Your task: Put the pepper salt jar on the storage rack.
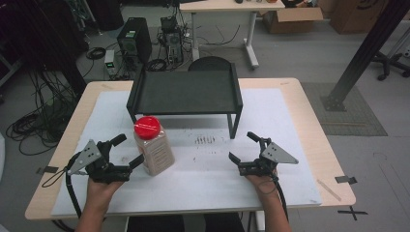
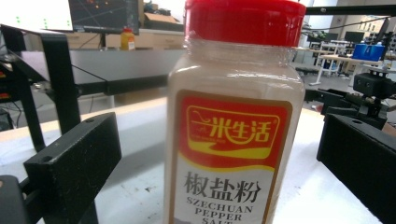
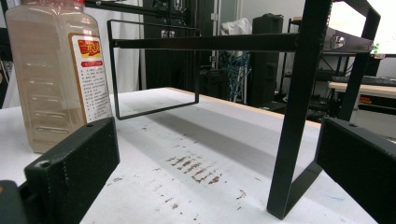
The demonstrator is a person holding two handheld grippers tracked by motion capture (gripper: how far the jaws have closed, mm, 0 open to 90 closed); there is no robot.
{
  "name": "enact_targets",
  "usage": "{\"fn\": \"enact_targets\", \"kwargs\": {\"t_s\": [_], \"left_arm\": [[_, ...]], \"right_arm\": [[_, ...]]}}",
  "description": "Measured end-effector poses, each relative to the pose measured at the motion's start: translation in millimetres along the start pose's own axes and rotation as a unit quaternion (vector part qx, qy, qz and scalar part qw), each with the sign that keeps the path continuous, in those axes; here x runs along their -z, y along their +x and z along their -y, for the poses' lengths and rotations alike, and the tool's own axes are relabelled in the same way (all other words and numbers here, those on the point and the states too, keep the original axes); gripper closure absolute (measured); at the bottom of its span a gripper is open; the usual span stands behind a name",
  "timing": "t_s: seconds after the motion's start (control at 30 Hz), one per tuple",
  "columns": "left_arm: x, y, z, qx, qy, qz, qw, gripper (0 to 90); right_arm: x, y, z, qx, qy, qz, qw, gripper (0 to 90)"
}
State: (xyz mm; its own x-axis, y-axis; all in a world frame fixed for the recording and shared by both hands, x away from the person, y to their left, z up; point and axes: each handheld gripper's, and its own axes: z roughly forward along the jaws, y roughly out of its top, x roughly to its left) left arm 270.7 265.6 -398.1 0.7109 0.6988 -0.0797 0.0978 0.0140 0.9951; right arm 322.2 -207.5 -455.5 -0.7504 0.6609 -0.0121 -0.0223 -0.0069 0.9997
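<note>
Pepper-salt jar stands upright on the white mat, front-left of the black rack, red lid on. Left gripper is wide open, jaws either side of the jar with gaps both sides in the left gripper view, nothing held yet; the jar sits centred between them, close to the camera. Right gripper is also wide open and empty, resting on the mat well apart from the jar, near the rack's front right leg; from the right gripper view the jar is off to the side. Step in hand looks like a grasp of the jar by the left gripper. To do it well: keep the jaws level, push a bit further in so the pads land on the flat side panels mid-body rather than on the neck under the lid, then close squarely; the plastic is smooth and the jar tall and mostly full, so an off-centre squeeze could twist or tip it. Keep the right gripper clear. Label in the left gripper view: red and yellow logo with Chinese characters 米生活, then 椒盐粉, then "SZECHUAN PEPPER SALT", the last word cut by the frame edge. Side panel has small Chinese print, too small to read. Brown smudges on the mat mid-table.
</note>
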Motion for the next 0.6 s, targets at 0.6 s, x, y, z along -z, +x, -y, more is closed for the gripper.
{"fn": "enact_targets", "kwargs": {"t_s": [0.6], "left_arm": [[-24.9,-2.8,-0.7,0.005,0.041,0.016,0.999,0.2]], "right_arm": [[0.1,-0.1,0.0,0.0,0.0,0.0,1.0,0.0]]}}
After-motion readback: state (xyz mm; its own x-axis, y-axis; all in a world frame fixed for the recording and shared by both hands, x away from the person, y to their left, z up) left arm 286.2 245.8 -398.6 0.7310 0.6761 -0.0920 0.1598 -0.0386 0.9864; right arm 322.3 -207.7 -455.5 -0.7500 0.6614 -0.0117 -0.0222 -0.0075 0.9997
